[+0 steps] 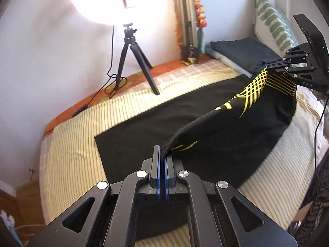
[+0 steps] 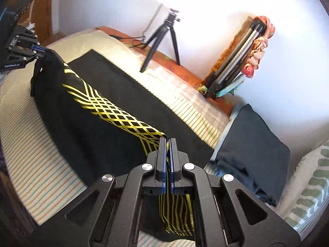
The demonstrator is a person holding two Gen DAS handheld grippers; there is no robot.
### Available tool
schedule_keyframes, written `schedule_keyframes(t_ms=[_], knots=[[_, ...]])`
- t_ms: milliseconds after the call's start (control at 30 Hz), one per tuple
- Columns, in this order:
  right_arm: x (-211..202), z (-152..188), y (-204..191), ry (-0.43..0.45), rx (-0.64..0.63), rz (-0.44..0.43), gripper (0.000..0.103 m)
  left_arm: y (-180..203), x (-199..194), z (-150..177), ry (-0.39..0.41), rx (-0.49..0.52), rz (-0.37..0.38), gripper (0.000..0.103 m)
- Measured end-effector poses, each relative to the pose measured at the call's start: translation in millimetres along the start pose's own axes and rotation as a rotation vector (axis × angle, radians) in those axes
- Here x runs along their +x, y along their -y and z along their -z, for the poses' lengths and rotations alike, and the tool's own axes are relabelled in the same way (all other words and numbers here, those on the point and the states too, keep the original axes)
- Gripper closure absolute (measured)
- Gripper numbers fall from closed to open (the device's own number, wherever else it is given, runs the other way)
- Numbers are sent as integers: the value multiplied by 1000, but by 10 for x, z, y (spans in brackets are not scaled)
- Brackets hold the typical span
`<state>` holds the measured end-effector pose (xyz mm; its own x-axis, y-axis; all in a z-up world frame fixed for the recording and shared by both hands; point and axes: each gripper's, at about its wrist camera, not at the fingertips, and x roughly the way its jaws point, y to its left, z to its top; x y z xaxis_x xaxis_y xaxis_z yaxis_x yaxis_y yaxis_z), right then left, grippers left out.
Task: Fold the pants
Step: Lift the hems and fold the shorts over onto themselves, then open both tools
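I see the bed with its ribbed cream-and-yellow striped cover point(image 1: 72, 144) carrying the black pants with a yellow lattice print point(image 2: 107, 107); one long edge is lifted taut between my grippers. My left gripper point(image 1: 162, 160) clamps the thick ribbed waistband; my right gripper point(image 2: 167, 152) clenches the printed hem.

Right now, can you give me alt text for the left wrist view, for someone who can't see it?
The left gripper, shut on the waistband of black pants with yellow lattice stripes, lifts one edge off a striped bed, while the right gripper pinches the far end. Behind stand a small tripod with a glaring ring light and a folded dark garment beside a pillow.
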<state>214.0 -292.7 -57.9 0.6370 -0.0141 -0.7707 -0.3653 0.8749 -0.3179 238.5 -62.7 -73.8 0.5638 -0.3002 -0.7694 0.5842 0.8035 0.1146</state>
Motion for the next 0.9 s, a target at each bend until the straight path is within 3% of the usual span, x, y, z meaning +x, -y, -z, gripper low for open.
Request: schedule_keyframes(t_ms=[300,567,733,800,900], knots=[[907,-228,296,-87,16,-1,100,-288,823,-195,-97,3,19,102],[1439,-259,411,-146,42,-19,100,-383,1270,-262,-148,26,12,101],[1612,-216,398,-185,46,-36,100,-506,1407,-265,-179,-7,15,97],[1641,-196,378,-192,40,-41,100,-572,1409,-253,-181,-22,5,87],[1677,-189,387,-198,55,-51,100,-773,1345,-219,-172,-79,-2,83]])
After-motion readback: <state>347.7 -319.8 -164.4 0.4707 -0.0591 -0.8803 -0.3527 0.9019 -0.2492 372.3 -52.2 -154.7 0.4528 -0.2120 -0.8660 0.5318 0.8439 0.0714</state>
